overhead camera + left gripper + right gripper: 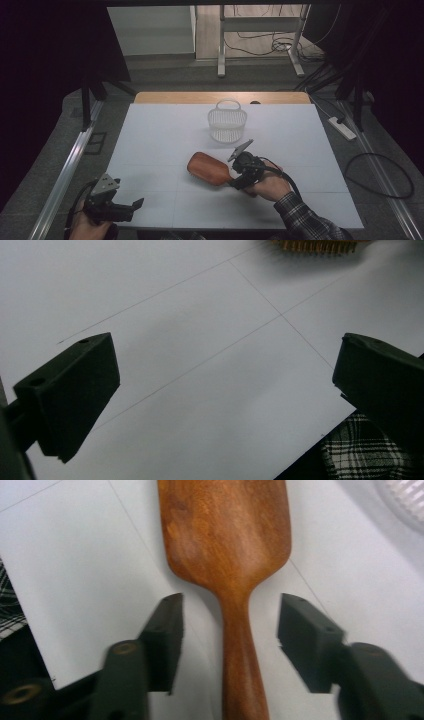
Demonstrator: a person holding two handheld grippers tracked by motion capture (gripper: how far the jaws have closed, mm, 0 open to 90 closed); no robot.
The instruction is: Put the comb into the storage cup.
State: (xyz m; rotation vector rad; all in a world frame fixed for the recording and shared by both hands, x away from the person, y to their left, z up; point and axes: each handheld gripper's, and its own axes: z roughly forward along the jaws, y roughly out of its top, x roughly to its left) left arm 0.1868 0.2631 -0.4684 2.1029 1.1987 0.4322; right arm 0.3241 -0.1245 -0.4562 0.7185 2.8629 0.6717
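Near the lower middle of the high view, the right hand-held gripper (pixel 239 175) sits over the handle of a reddish-brown wooden paddle hairbrush (pixel 209 168), which lies on the white counter (pixel 160 135) with its smooth back upward and its broad head pointing toward the left of the frame; in the right gripper view the brush's narrow handle (pixel 239 645) runs up between the two black jaws, which stand wide apart with a clear gap of counter on either side, so nothing is clamped; the paddle head fills the top centre of that view. A person's hand (pixel 270 186) in a plaid sleeve carries this tool. Above the brush, toward the upper middle of the high view, a white slotted plastic basket with a loop handle (pixel 227 122) stands well apart from it. At the lower left corner of the high view the left hand-held gripper (pixel 131 207) hangs at the counter's near edge; in the left gripper view its jaws gape wide over bare white surface, holding nothing, with a row of brush bristles (pixel 315 246) at the top edge.
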